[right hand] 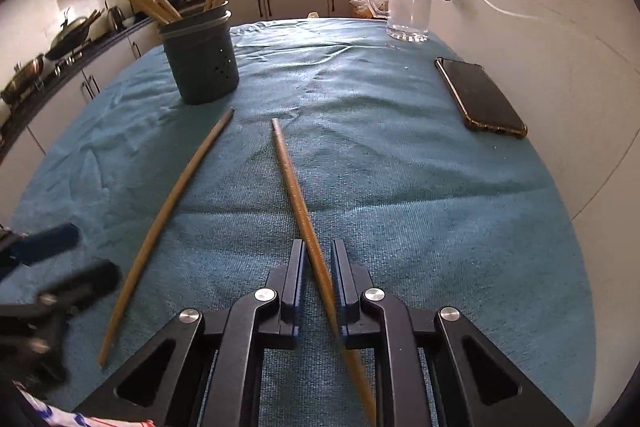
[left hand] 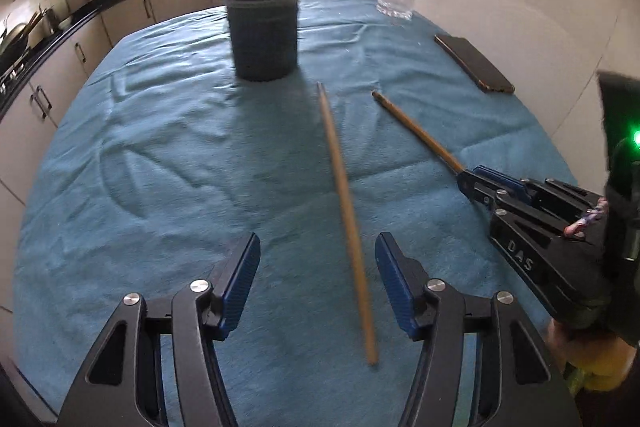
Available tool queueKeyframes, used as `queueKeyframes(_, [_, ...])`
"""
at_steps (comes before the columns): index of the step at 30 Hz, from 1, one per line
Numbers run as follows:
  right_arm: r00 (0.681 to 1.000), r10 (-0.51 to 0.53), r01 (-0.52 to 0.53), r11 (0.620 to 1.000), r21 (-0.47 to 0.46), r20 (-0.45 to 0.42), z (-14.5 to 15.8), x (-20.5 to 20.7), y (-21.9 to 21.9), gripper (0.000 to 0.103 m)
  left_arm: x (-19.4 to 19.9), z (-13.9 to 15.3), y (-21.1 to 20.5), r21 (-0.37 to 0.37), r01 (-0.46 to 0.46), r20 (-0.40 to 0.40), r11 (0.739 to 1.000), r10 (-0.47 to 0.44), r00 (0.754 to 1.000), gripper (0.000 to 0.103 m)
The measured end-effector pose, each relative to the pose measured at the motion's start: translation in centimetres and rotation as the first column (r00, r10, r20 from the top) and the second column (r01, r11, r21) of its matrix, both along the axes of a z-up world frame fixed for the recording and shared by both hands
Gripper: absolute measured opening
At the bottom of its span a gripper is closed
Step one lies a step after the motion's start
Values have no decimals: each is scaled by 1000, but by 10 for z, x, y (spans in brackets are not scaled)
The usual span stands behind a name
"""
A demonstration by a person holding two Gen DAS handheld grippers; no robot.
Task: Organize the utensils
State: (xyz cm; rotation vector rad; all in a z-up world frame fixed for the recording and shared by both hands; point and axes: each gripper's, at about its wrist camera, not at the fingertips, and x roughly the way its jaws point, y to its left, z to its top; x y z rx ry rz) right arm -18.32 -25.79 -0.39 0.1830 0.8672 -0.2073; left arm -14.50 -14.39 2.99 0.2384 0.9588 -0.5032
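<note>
Right tool (right hand: 318, 283) grips 1 chopstick (right hand: 296, 195); left tool (left hand: 318, 283), open, straddles another (left hand: 344, 203).

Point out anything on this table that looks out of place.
A phone lies on the blue cloth among kitchen things. Two chopsticks are outside the holder: one loose, one clamped in the right hand-held gripper.

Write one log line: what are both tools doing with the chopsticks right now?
left tool: open over loose chopstick | right tool: shut on second chopstick | holder: upright on cloth
</note>
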Motion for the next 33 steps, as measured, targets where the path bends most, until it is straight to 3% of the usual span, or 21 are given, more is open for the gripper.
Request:
queueKeyframes(1, [1000,-2,2,1000,8,3,0,0,-1,10,2,-3,-5,13,4,-3,1000,-4,1000,51])
queueKeyframes(3, [1000,-11,11,1000,27,8,0,-1,-4,8,6,-11,-11,43,7,-20,999,-6,1000,37])
queueKeyframes(5, [1000,-17,16,999,47,14,0,-2,-6,7,9,-14,-13,27,0,-33,1000,1,999,28])
queueKeyframes(7, [1000,-20,19,998,65,20,-1,-3,-8,7,10,-14,-13,24,-3,-45,1000,4,999,9])
queueKeyframes(8, [1000,-22,21,997,72,22,-1,-4,-8,7,10,-14,-12,17,-10,-54,1000,11,998,7])
queueKeyframes(15, [999,-31,30,995,95,10,1,-11,-8,7,5,-14,15,-111,-84,-211,990,59,976,6])
queueKeyframes(19, [1000,1,2,993,118,-27,1,-27,-4,7,-6,-14,27,-144,-96,-284,985,52,958,7])
queueKeyframes(21, [999,24,-20,996,91,-43,2,-31,-1,7,-12,-5,29,-167,-75,-270,983,27,963,7])
queueKeyframes(23, [997,53,-48,995,89,-51,3,-32,1,14,-17,8,29,-190,-53,-235,980,7,972,11])
queueKeyframes(25, [995,83,-77,992,96,-59,4,-28,2,26,-17,21,30,-202,-34,-194,979,-6,981,27])
queueKeyframes(26, [994,86,-80,993,87,-68,5,-25,2,26,-15,26,31,-199,-33,-172,979,-2,985,38])
queueKeyframes(33, [990,106,-105,994,16,-95,5,17,-9,26,25,29,17,-135,-31,-123,990,14,992,39])
